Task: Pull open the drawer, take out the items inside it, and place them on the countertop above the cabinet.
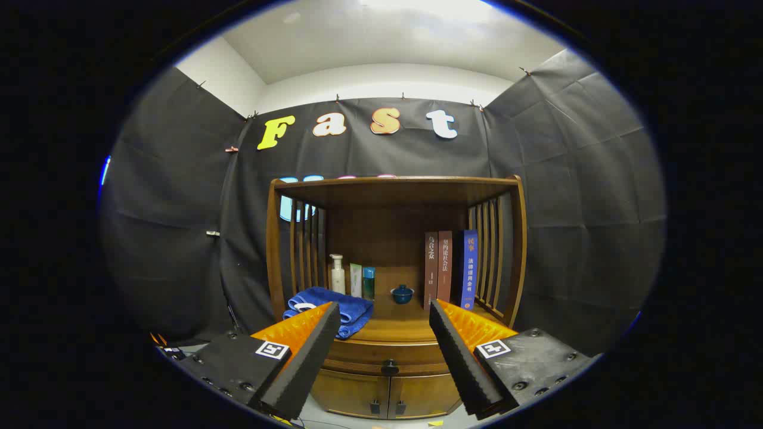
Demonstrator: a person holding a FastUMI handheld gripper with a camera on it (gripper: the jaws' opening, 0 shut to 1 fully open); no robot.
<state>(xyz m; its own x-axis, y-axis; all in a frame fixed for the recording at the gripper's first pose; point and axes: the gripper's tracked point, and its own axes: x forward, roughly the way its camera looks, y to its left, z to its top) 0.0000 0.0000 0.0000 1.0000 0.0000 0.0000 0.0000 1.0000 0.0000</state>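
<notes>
Nearest to me, the gripper (384, 313) has its two fingers (310, 351) spread wide apart, released, with nothing held or touched between them. It points level and straight at the wooden cabinet (396, 286), well short of it.

Between the fingers, toward 6 o'clock, I see the drawer (387, 356) closed, its dark round knob (389, 366) centred in the gap, and two small cupboard doors (387, 394) beneath it.

On the countertop (396, 329) above the drawer, a folded blue towel (334, 307) lies at 9 o'clock, partly behind my left fingertip. Three upright books (450, 268) stand at 3 o'clock against the slatted side. At the back, from 10 to 11 o'clock, stand a white pump bottle (338, 274), a pale tube (356, 280) and a teal-capped container (369, 282). A small blue lidded bowl (402, 294) sits at 12 o'clock, beyond the fingers.
</notes>
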